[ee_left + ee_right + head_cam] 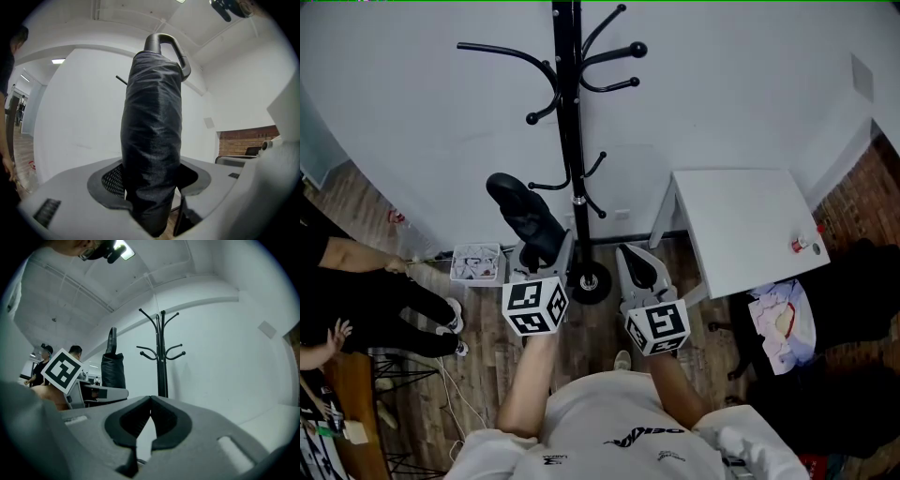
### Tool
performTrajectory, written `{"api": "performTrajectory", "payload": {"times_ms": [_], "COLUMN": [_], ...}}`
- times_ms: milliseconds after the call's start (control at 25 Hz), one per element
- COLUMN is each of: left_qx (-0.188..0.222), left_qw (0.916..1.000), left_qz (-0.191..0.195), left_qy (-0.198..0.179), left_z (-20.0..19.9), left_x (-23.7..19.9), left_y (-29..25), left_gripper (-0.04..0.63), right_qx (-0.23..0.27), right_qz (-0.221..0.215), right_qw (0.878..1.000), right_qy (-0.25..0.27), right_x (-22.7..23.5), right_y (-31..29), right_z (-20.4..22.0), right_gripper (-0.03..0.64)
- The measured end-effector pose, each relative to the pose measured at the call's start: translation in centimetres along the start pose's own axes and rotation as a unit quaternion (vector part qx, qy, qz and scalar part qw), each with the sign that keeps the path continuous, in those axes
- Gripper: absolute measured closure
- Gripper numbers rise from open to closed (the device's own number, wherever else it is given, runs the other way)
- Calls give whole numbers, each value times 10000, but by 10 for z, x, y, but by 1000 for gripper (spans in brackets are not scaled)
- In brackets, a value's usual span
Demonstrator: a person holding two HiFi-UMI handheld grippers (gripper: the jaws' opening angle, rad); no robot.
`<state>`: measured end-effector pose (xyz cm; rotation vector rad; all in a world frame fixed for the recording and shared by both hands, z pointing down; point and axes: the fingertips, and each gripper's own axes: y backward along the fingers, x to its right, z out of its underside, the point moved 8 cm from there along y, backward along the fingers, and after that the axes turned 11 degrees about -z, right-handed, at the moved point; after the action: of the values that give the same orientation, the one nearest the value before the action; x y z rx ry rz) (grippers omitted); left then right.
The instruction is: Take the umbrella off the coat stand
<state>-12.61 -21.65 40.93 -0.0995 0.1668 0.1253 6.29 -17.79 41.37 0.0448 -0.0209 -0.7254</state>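
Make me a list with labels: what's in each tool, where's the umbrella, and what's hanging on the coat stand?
Left tool: closed on the umbrella
Right tool: closed, nothing in it
Umbrella: black, folded, held upright, handle loop on top, clear of the stand
Coat stand: black, nothing on the hooks in view, against the white wall
Nearby: white table right of the stand in the head view

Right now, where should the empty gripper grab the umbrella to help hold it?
Probably the wrapped body of the umbrella, just above the left gripper, with the right gripper coming level from its own side. It stands upright there, thick and even; the loop handle on top is thinner.
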Motion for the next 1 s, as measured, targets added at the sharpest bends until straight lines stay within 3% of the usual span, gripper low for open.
{"api": "performTrajectory", "payload": {"times_ms": [640,1000], "left_qx": [289,228], "left_qw": [9995,9997], "left_qz": [-73,-42], "left_qy": [-69,-4], "left_z": [18,31], "left_x": [9,15], "left_y": [33,41], "left_gripper": [333,333], "right_qx": [-30,-32], "right_qz": [41,74], "right_qw": [10000,10000], "right_qy": [-7,38], "right_x": [-5,-6], "right_y": [3,8], "right_z": [1,2], "right_gripper": [624,624]}}
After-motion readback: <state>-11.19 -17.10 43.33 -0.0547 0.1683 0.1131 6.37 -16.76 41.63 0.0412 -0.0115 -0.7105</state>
